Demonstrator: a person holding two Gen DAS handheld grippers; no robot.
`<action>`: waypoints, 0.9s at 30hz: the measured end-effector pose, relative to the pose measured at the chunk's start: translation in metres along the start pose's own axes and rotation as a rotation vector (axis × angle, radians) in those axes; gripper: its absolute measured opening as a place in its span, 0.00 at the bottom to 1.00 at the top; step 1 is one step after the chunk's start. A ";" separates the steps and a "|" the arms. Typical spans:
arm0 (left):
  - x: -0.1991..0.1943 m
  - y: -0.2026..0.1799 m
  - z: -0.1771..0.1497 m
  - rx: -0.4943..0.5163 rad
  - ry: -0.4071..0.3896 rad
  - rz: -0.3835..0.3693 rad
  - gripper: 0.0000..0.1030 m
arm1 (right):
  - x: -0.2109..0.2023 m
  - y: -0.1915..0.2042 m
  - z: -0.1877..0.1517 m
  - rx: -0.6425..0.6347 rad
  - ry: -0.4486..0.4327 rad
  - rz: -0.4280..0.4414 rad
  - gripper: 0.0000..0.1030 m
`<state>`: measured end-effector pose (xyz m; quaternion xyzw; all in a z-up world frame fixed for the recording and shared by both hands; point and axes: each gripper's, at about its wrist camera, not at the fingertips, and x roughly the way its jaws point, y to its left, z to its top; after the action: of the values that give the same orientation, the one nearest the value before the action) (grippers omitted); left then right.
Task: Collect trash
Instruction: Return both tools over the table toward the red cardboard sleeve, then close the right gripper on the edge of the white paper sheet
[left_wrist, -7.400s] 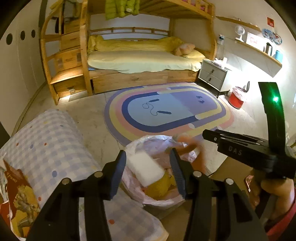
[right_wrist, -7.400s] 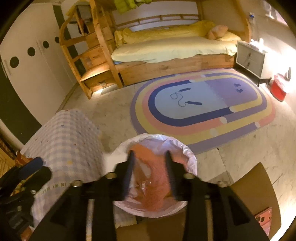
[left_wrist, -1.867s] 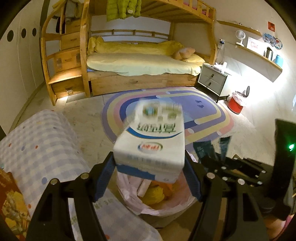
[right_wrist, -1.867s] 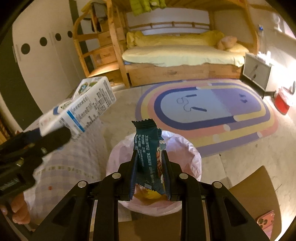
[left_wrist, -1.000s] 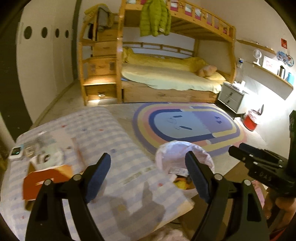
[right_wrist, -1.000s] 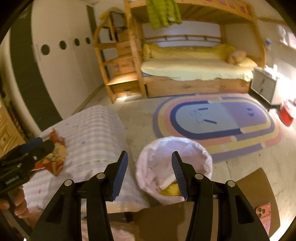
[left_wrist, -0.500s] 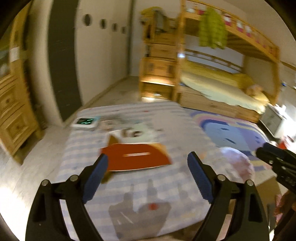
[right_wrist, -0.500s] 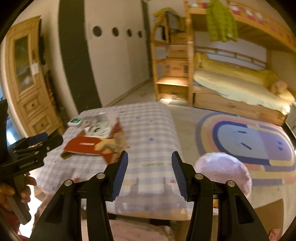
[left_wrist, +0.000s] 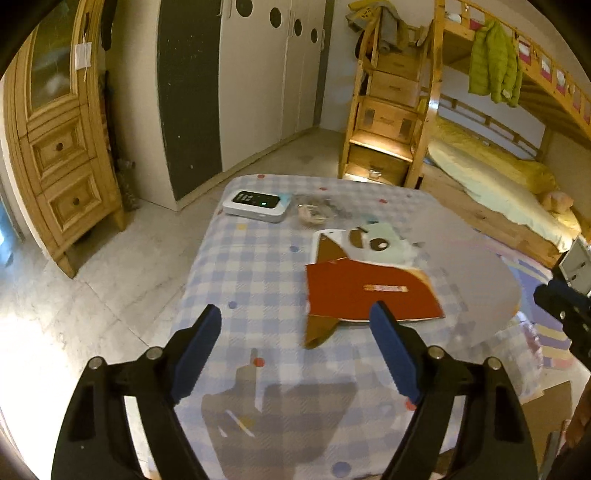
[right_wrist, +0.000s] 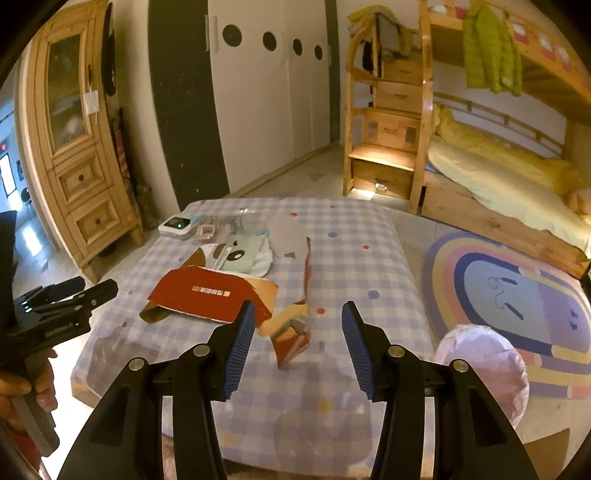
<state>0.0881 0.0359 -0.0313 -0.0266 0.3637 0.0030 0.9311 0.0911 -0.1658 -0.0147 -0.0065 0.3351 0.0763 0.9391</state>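
My left gripper (left_wrist: 295, 339) is released, jaws spread wide and empty, hovering above the near part of the checked tablecloth (left_wrist: 240, 266). My right gripper (right_wrist: 298, 332) is likewise released and empty, jaws apart over the near right part of the same table.

Trash to collect: a flat red carton (left_wrist: 365, 291) lies just beyond the left jaws, slightly to their right. In the right view, an orange snack wrapper (right_wrist: 291, 332) sits directly between the right jaws, touching the near right corner of the red carton (right_wrist: 210, 295). Further off lie a pale printed packet (right_wrist: 243, 258) and some clear wrapping (left_wrist: 317, 212). A white device (left_wrist: 256, 203) with a lit green indicator stands at the far left; I judge it is not trash.

The bin with the pink liner (right_wrist: 484, 369) stands on the floor, near right of the table.

Procedure, as I judge it: lower the right jaws around the wrapper, avoid catching cloth, clench firmly. The carton is flat; approach it edge-on from its near edge.
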 end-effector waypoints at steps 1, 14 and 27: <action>0.002 0.001 -0.001 0.003 0.000 0.004 0.78 | 0.004 0.002 0.001 -0.002 0.008 -0.002 0.48; 0.029 0.009 -0.015 0.016 0.059 -0.023 0.78 | 0.058 0.004 -0.007 0.002 0.129 -0.060 0.39; 0.033 -0.003 -0.021 0.043 0.066 -0.066 0.78 | 0.044 -0.016 -0.005 0.065 0.094 -0.082 0.07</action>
<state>0.0986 0.0317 -0.0687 -0.0185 0.3929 -0.0362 0.9187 0.1233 -0.1756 -0.0468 0.0064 0.3808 0.0264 0.9243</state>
